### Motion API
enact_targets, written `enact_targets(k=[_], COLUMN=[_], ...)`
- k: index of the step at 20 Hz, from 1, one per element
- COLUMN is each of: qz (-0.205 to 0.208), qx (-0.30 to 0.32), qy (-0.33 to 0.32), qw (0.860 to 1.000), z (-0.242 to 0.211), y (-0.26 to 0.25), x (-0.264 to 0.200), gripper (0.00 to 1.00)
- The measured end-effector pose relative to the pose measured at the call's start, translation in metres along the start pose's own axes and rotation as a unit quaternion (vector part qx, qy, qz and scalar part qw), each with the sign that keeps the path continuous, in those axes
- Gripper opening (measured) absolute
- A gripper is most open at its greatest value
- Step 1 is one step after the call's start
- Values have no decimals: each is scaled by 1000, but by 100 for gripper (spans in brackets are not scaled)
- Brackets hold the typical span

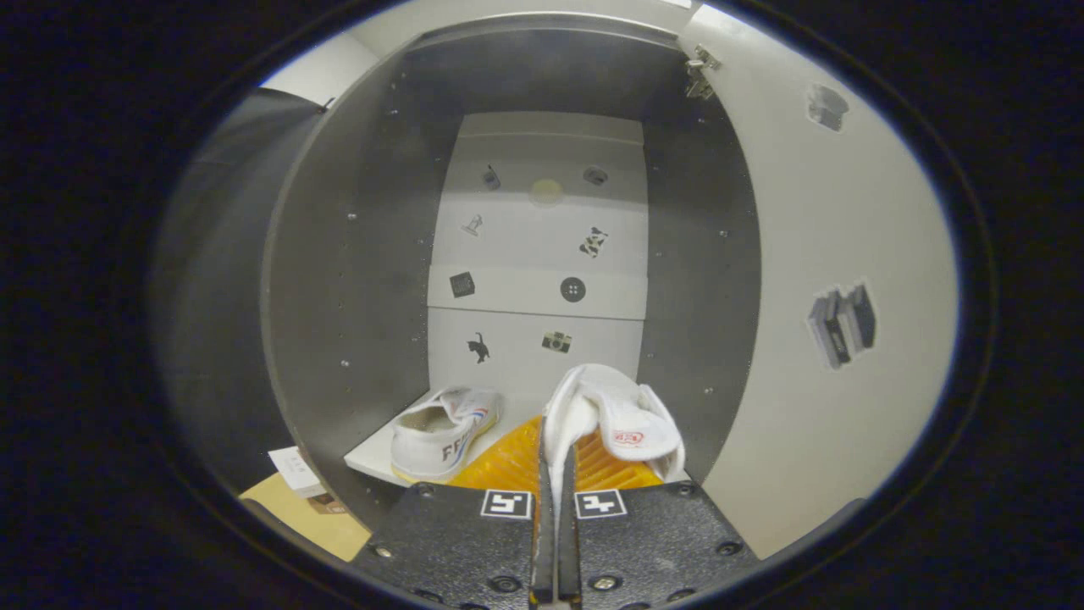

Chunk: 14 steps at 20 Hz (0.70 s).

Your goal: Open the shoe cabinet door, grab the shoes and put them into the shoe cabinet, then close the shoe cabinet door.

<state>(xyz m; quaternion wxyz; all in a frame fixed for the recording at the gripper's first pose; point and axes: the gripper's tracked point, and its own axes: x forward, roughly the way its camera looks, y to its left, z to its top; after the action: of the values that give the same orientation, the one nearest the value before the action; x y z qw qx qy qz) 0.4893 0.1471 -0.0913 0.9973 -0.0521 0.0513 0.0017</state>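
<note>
While pinched in tongs (556, 474), white shoe (611, 415) crumpled, heel up

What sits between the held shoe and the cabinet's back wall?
Nothing: bare shelf ahead in the gripper view. Gripper pinches the held shoe; the other shoe lies leftward.

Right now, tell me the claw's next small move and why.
Probably ease forward and set the held white shoe on the cabinet shelf beside the first shoe. The claw is shut on it, and the door stands open.
</note>
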Motion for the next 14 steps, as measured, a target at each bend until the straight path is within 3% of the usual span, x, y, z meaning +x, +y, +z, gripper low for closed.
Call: enact_targets(k=[4, 8, 14], qz=[-6, -8, -30], qx=[-41, -47, -93], qy=[2, 46, 77], qw=[999, 998, 992], z=[10, -3, -17], y=[5, -2, -30], x=[57, 108, 153], gripper=[6, 7, 8])
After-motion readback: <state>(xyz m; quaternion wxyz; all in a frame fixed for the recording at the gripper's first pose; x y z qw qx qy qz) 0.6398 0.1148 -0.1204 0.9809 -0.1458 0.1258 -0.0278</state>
